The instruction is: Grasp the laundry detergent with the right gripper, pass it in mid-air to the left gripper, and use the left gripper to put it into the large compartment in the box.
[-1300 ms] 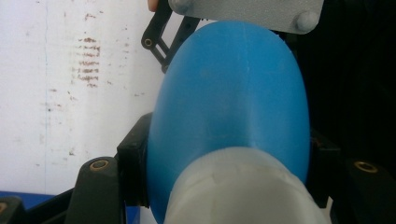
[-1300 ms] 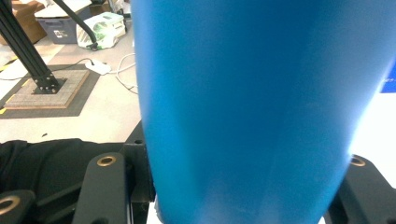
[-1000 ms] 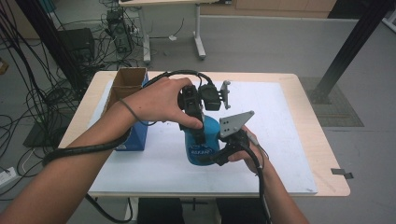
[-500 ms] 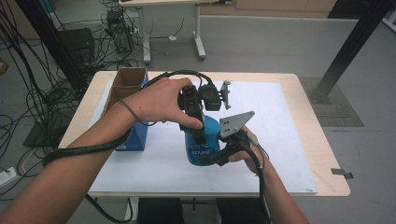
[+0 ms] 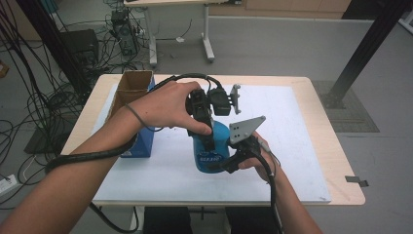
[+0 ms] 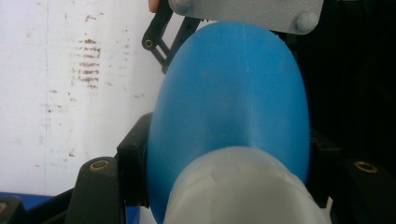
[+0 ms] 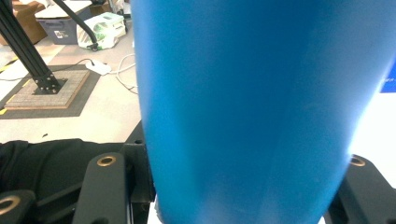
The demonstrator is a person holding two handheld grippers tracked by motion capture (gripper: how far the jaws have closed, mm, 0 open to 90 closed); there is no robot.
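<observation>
At far left of the table [image 5: 311, 92] stands a cardboard box [image 5: 132, 84] w/ a blue side. It is open on top, touches nothing that is held, and sits apart from the work, so prob. it waits as a container for later.

Next, approx. in the middle of the white mat [image 5: 292, 146], is the blue bottle [image 5: 212, 148]. It stands upright on the mat, label side toward the person.

The left gripper [image 5: 207, 139] comes down from above. In the left gripper view its jaws are closed on the pale cap [image 6: 243, 191] at the top of the bottle, one jaw on each side, w/ the blue shoulder spreading out beyond. The grip is high because, I judge, the cap is the part to be turned or pulled.

More to the right, the right gripper [image 5: 231, 163] comes in from the side, low. In the right gripper view its jaws are clamped on the bottle's body [image 7: 261, 107], the blue wall standing between them. This looks like a holding grip: it keeps the bottle from turning or tipping while the other gripper works at the cap.

So one gripper steadies the bottle, the other acts on the cap. The cap is not yet off.
</observation>
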